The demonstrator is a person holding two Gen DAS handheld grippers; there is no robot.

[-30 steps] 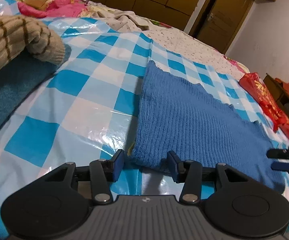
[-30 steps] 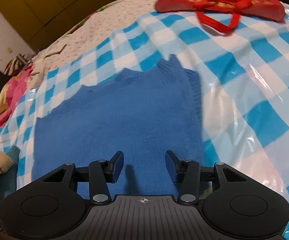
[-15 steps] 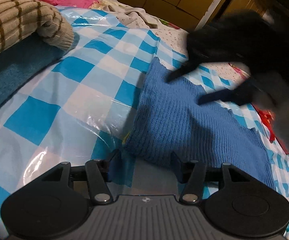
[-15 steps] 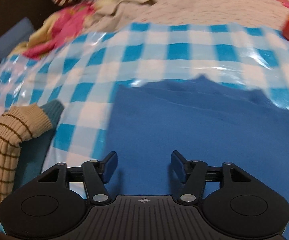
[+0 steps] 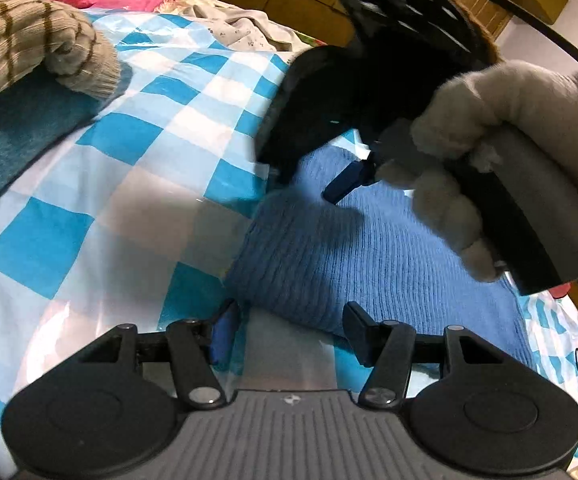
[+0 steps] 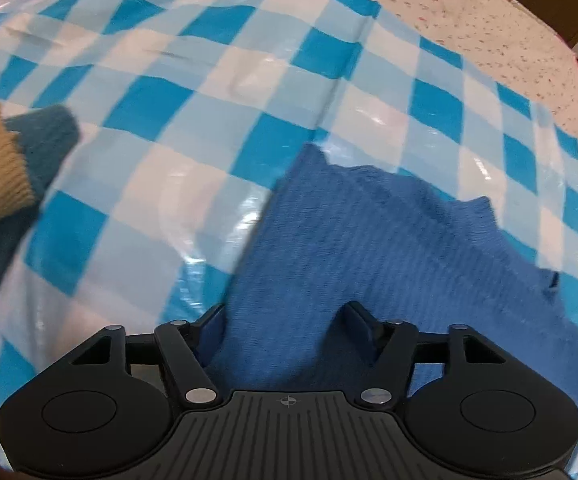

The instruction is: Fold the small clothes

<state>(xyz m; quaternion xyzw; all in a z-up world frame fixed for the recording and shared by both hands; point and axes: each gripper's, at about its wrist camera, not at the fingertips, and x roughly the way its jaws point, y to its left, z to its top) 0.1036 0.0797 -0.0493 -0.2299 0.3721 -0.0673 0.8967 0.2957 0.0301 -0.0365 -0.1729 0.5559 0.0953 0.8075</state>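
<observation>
A glossy blue-and-white checked plastic sheet (image 6: 193, 92) covered the bed ahead of both claws. On it lay the blue ribbed knit garment (image 5: 369, 256), flat, its near corner just ahead of the left gripper (image 5: 289, 332) and its left edge running under the right gripper (image 6: 285, 330). Off to the left of both claws sat a beige brown-striped knit sleeve (image 5: 37, 44) on a teal knit piece (image 5: 5, 140), well apart from the work.

The left gripper stood half open with nothing held, the garment's corner just short of its pads. The right gripper's jaws were closing, with the garment's edge between them but not visibly pinched. A grey fleece-gloved hand (image 5: 501, 152) carried it above the garment.

Judging from this, a clean fold would want both claws biting the same edge, catching every layer, before lifting together so the knit does not skew.
</observation>
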